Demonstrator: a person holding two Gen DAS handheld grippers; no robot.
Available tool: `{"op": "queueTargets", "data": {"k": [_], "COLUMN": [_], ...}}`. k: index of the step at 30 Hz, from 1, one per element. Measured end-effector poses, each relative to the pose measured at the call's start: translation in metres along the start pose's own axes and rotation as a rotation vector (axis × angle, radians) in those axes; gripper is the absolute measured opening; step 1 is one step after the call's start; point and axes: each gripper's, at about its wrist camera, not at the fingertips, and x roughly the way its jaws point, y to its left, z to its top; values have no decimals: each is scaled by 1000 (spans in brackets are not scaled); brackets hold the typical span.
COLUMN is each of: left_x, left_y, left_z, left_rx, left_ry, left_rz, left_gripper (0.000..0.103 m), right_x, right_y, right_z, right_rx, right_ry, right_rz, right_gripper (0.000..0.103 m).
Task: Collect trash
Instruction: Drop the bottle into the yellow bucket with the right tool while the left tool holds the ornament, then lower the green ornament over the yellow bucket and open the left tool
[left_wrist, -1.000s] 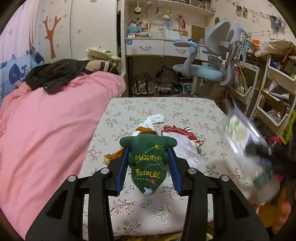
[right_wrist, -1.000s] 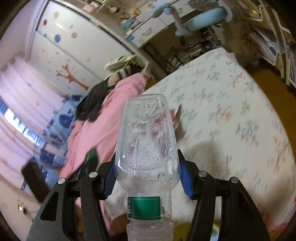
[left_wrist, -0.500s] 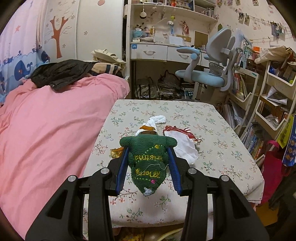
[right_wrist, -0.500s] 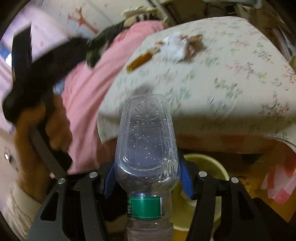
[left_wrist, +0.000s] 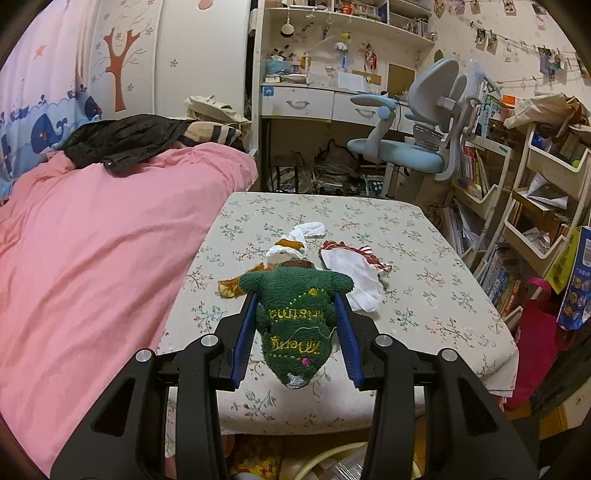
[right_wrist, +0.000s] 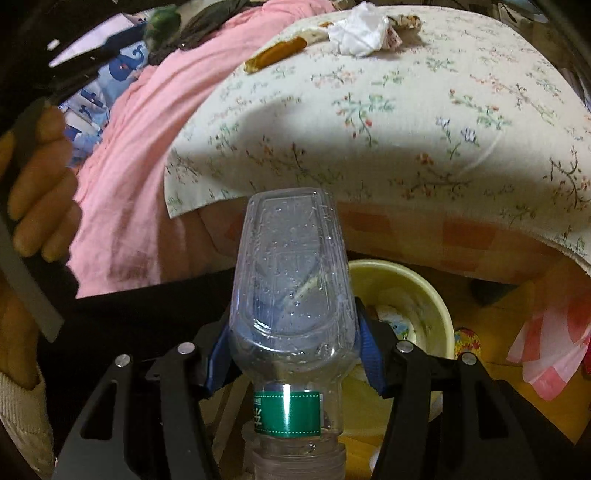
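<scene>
My left gripper (left_wrist: 297, 310) is shut on a green knitted cloth with yellow stitching (left_wrist: 295, 314) and holds it over the near edge of the floral-cloth table (left_wrist: 424, 266). Crumpled white paper (left_wrist: 354, 275), a white tissue (left_wrist: 308, 230) and an orange peel (left_wrist: 229, 288) lie on the table beyond it. My right gripper (right_wrist: 291, 325) is shut on an empty clear plastic bottle with a green label (right_wrist: 291, 280), held below the table edge, just above a yellow bin (right_wrist: 410, 295) on the floor. The same paper (right_wrist: 358, 29) and peel (right_wrist: 277, 53) show on the table in the right wrist view.
A bed with a pink blanket (left_wrist: 92, 240) runs along the table's left side. A blue desk chair (left_wrist: 413, 147) and desk stand behind, bookshelves (left_wrist: 528, 206) at right. A pink-white plastic bag (right_wrist: 546, 343) lies on the floor right of the bin. A hand holding the left gripper (right_wrist: 37, 184) is at left.
My right gripper has swung the bottle off the table's right side and down to just above the yellow bin. My left gripper has stayed near the table's front edge with the green cloth.
</scene>
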Motion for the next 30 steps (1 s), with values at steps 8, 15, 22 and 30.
{"op": "queueTargets", "data": {"k": [8, 15, 22, 30], "left_x": [-11, -18, -26, -37], "left_y": [-4, -8, -17, -37], "left_z": [-12, -23, -42, -77], "left_rx": [2, 10, 39, 92], "left_ry": [6, 20, 53, 134], "left_rz": [-4, -5, -13, -54], "left_gripper": [39, 39, 39, 39], "right_x": [6, -14, -50, -86], "right_y": [-2, -8, -12, -28], "right_z": [-5, -2, 5, 4], "right_rx": [13, 40, 82, 151], "right_ry": [24, -70, -285, -456], "right_rz": [-36, -52, -72, -97], "right_gripper": [61, 61, 66, 67]}}
